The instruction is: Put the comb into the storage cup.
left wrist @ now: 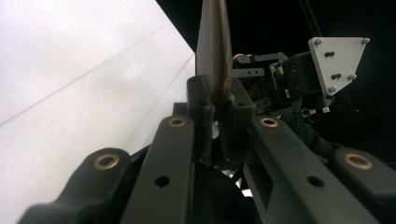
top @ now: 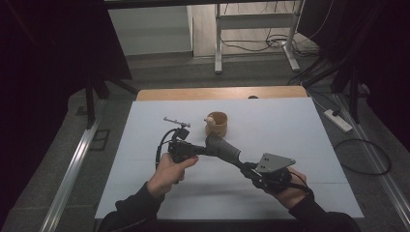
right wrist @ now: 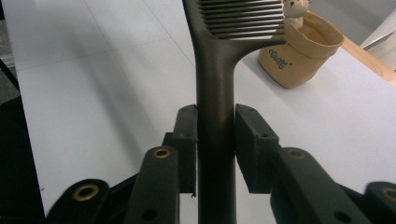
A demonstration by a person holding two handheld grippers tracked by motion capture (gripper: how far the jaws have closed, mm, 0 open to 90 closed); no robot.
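A lab: white-topped table (top: 290,125), black curtains (top: 43,48), floor cables (top: 270,46), power strip (top: 338,121)

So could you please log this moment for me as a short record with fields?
held item: dark comb, above the table
left gripper: shut on the comb's head
right gripper: shut on the comb's handle
cup: tan, upright, beyond the comb, small pale figure at its rim
table: white top, wooden strip at the far edge
metal part: small, lying left of the cup
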